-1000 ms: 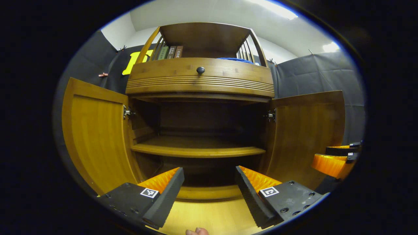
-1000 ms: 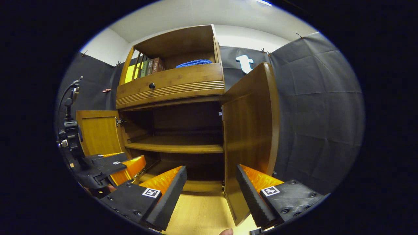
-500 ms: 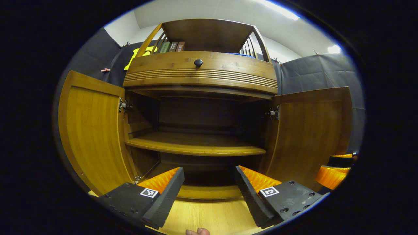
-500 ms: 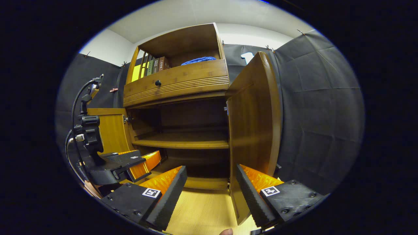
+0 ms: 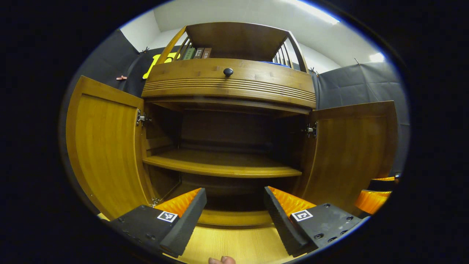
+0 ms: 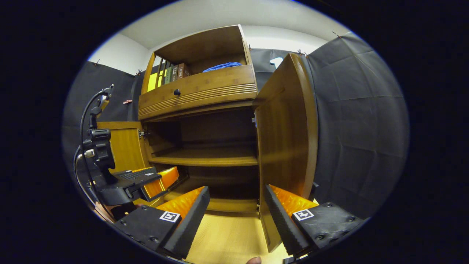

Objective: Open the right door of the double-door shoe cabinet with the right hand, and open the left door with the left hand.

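L gripper (image 5: 234,216) fingers spread, nothing between them, aimed at the cabinet's open interior. R gripper (image 6: 236,216) also spread, empty, just short of right door (image 6: 285,146). Left door (image 5: 106,146) and right door both swung wide. Task looks done; next move, if any: just back both grippers off w/o bumping doors.

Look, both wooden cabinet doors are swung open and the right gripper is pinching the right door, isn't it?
Not quite. Both doors are open, but the right gripper is open and holds nothing; the brown wooden right door stands apart from its fingers, as the right gripper view shows. The left door is open too.
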Demonstrator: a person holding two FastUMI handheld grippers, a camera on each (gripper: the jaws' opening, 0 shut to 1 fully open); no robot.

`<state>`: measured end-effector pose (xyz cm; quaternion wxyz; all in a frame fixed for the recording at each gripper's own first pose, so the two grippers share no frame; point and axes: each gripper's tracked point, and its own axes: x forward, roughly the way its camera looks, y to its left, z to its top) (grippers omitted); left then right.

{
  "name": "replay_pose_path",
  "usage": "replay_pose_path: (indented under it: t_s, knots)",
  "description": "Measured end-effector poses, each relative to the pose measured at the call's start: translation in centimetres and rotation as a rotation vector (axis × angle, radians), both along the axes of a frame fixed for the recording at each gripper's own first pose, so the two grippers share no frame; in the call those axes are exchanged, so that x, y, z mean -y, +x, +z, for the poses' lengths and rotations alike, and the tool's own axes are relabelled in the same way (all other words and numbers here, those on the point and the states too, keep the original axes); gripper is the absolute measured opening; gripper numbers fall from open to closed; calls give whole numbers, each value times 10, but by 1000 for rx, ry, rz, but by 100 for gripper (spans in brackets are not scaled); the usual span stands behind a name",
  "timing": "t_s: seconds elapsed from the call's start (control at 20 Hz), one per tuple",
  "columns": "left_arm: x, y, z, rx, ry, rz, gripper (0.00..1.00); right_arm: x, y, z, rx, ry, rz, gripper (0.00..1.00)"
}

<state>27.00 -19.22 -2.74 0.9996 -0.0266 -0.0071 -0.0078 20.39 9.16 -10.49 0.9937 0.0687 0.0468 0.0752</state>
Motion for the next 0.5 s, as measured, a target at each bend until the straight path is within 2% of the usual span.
replay_pose_path:
  t_s: [0.2,0.25,0.3,0.5]
  knots:
    - [0,-1,-3,-18,30,-4,97,0,0,0,-2,19,1,96]
    - [-1,0,-4,-19,38,-4,96,0,0,1,-4,28,-1,92]
    - [-1,-1,-5,-22,44,-2,97,0,1,1,-6,31,-2,96]
    - [-4,-1,-8,-32,30,21,97,0,0,-7,-2,4,1,96]
